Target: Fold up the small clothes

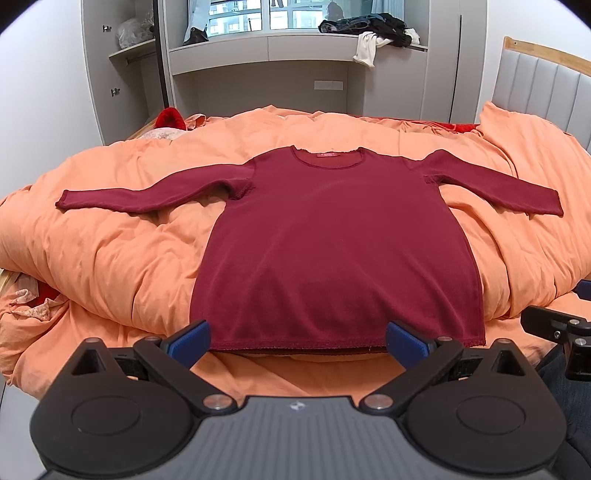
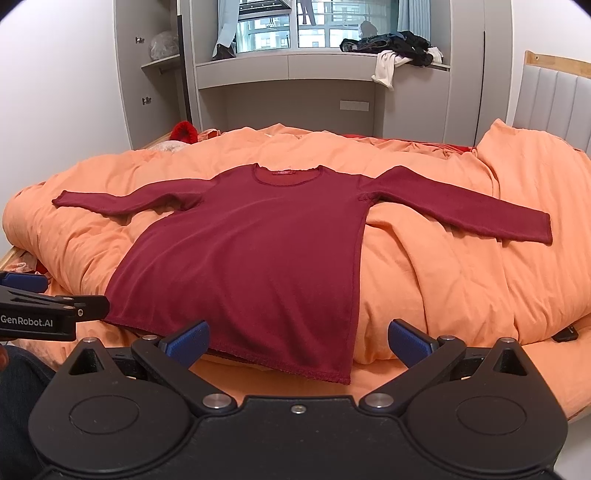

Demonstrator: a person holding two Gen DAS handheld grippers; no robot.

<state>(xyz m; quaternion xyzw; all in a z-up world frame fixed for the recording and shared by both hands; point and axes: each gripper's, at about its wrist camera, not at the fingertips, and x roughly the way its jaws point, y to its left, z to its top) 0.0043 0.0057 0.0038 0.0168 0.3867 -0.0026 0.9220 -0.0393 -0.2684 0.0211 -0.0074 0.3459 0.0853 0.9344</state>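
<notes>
The dark red shirt [image 1: 332, 236] lies flat, unfolded; left hand-held gripper [image 1: 297, 341] and right hand-held gripper [image 2: 297, 341] wait wide, empty; next, take a sleeve.

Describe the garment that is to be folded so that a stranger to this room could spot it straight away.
Start at the bed under the rumpled orange duvet. On top of it, in the middle, lies the dark red long-sleeved top, spread flat with both sleeves stretched out sideways and its hem toward the cameras. It is the only garment laid out flat; the other clothes sit heaped on the window ledge.
</notes>
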